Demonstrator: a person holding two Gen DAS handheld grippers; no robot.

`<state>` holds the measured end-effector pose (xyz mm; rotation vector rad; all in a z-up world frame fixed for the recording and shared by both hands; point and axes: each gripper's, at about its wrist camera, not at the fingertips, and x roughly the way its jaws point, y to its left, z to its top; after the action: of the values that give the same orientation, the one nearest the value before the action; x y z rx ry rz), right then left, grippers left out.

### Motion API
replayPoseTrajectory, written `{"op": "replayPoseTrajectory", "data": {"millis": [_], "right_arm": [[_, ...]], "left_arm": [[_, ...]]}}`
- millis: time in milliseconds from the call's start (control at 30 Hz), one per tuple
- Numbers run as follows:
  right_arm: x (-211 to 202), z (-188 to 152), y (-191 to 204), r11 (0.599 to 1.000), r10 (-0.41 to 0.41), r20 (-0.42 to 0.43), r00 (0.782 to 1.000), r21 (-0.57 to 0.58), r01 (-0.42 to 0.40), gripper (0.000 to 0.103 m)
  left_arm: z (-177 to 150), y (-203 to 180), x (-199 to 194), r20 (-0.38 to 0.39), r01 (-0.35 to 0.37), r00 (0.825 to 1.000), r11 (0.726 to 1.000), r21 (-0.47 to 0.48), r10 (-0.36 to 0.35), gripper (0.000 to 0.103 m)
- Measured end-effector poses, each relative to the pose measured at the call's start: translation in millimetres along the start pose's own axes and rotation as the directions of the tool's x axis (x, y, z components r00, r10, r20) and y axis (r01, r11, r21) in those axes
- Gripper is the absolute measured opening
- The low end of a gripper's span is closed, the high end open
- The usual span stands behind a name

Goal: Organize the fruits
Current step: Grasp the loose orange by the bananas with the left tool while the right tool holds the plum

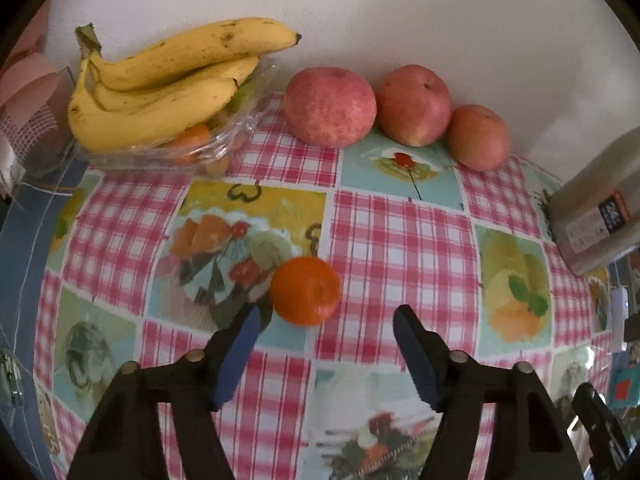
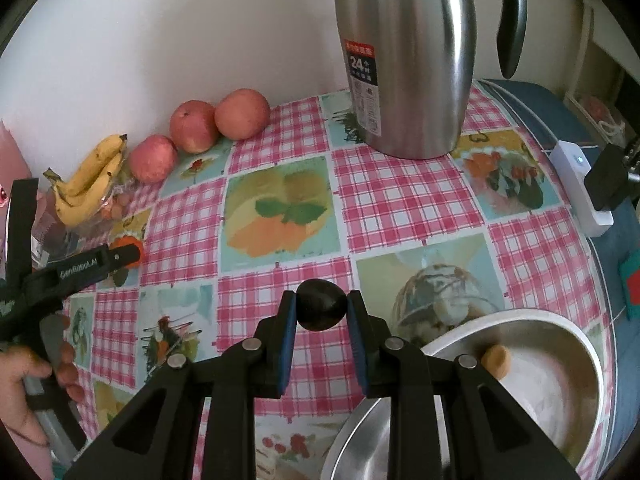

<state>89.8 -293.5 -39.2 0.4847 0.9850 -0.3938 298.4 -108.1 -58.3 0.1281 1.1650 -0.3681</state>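
Observation:
An orange [image 1: 306, 290] lies on the checked tablecloth, just past the tips of my left gripper [image 1: 328, 314] and close to the left finger [image 1: 240, 348]. The jaws stand apart and do not press on it. My right gripper [image 2: 321, 300] is shut on a small dark round fruit [image 2: 320, 314], held above the cloth left of a steel bowl [image 2: 560, 392]. A small tan fruit [image 2: 496, 360] lies in that bowl. Three red apples [image 1: 330, 106] line the wall. Bananas [image 1: 160, 92] rest on a clear tray [image 1: 224, 148] holding more small fruit.
A tall steel flask [image 2: 404, 60] stands at the back by the wall, also seen as the flask [image 1: 600, 208] at the right edge. A white device [image 2: 580, 188] lies near the table's right edge. A hand [image 2: 24, 380] holds the left gripper [image 2: 120, 258].

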Motion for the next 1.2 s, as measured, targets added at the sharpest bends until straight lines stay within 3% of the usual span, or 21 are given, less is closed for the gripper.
{"op": "replayPoseTrajectory", "data": {"millis": [233,367,733,1000,1200], "right_arm": [[8,0,-5,1.000,0.002,-0.011,1.000,0.010,-0.002,0.026],[8,0,-5,1.000,0.005,-0.010,1.000,0.008,-0.005,0.026],[-1,0,-6,1.000,-0.005,-0.008,1.000,0.000,0.005,0.026],[-30,-10,8,1.000,0.012,-0.004,1.000,-0.010,-0.012,0.026],[-57,-25,22,0.999,0.008,0.007,1.000,-0.036,-0.008,0.026]], "left_arm": [[8,2,9,-0.016,-0.023,1.000,1.000,-0.003,0.023,0.055],[8,0,9,-0.012,-0.070,0.997,0.998,0.003,0.070,0.041],[-16,10,-18,-0.010,-0.029,1.000,0.995,-0.095,0.029,0.040],[-55,9,-57,-0.010,0.004,1.000,0.983,-0.183,-0.006,0.040],[-89,0,-85,-0.003,0.040,0.999,0.981,-0.188,-0.041,0.040]]}}
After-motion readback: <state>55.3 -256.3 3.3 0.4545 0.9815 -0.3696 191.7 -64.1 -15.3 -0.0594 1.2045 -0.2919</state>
